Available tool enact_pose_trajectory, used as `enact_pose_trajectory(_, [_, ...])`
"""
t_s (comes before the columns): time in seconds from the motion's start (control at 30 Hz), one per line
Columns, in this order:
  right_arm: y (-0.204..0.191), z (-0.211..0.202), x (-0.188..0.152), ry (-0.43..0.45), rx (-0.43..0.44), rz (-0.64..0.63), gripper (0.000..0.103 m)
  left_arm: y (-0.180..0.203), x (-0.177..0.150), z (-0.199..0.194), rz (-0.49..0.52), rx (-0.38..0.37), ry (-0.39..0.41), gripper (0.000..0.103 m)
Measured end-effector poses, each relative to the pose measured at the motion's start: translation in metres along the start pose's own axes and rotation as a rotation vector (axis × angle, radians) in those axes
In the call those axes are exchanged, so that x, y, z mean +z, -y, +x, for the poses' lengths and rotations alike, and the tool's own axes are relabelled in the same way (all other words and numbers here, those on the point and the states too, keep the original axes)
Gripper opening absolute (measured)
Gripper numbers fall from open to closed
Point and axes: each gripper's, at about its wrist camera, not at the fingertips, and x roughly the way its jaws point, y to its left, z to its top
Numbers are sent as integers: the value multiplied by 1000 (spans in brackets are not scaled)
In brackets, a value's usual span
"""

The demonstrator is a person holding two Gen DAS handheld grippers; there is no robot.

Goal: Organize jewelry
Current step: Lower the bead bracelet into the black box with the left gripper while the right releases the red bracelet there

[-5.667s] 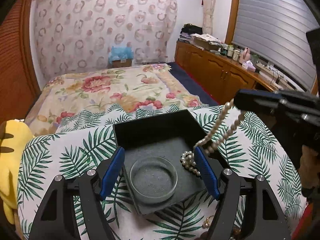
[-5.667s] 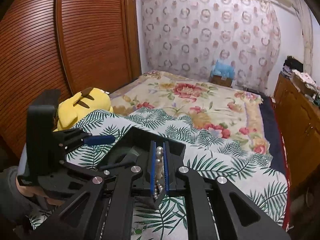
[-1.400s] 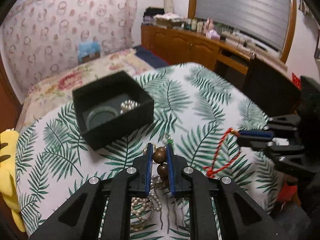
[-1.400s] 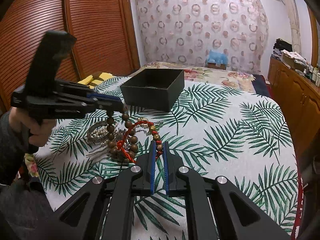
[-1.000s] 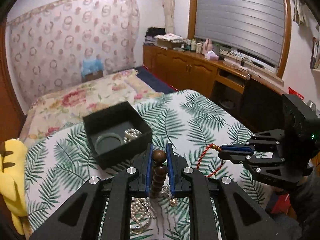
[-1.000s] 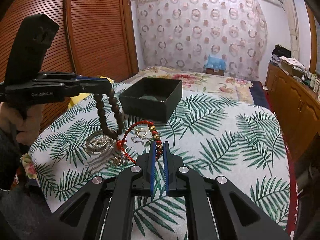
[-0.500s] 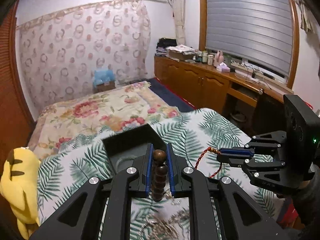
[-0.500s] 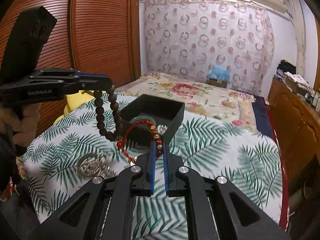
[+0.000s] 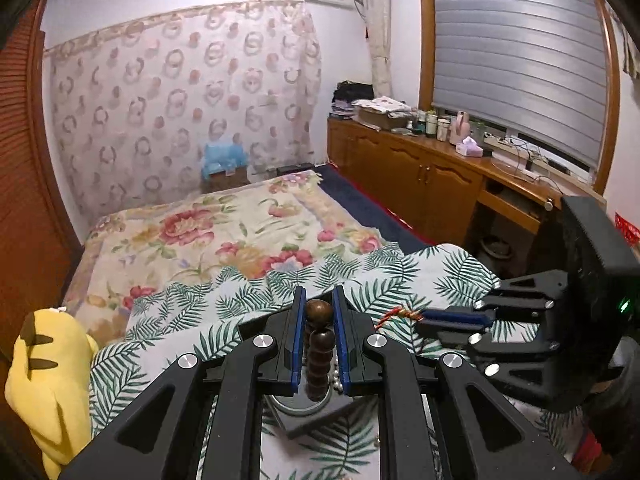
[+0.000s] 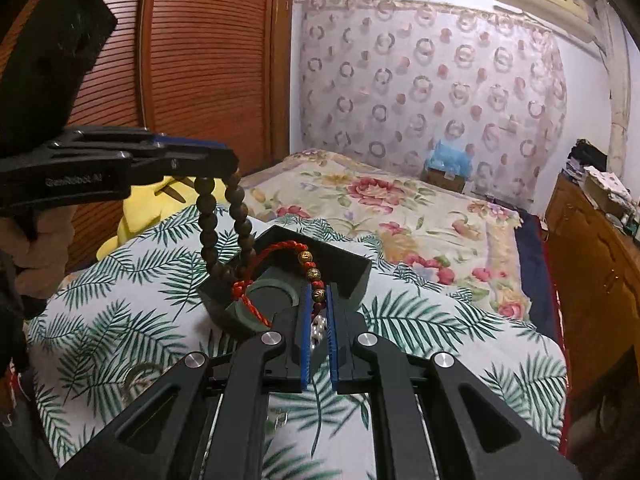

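My left gripper is shut on a brown wooden bead bracelet, which hangs in a loop over the black jewelry box. My right gripper is shut on a red cord bracelet with gold beads, also above the box. In the left wrist view the right gripper reaches in from the right with the red cord at its tips. Inside the box lie a round glass dish and white pearls. The left fingers hide most of the box.
The box stands on a palm-leaf cloth covering the bed end. More loose jewelry lies on the cloth at the near left. A yellow plush toy sits at the left edge. Wooden cabinets line the right wall.
Both grippers have carried their bracelets forward and slightly up from the jewelry pile to above the black box. The box now lies right under both sets of fingers.
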Motion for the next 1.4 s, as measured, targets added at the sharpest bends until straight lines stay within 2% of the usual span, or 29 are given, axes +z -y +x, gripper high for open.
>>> enact_pose_trajectory(0.2, [3,38,-6,-63,60,28,9,-9,-1,20,-10,3,-30,12])
enact_pose_trajectory(0.27, [4,50,-11,-99,111,48,10,-14,-3,27,-16,1,-42,12])
enact_pose_trajectory(0.43, [3,63,-17,-126,133,60,12,-19,-7,41,-32,-8,-69,12])
enact_pose_trajectory(1.17, [16,46,-13,-107,58,62,14,-19,5,81,-48,-74,-100,12])
enact_pose_trajectory(1.4, [7,33,-14,-98,48,60,14,-25,-4,68,-57,-59,-91,14])
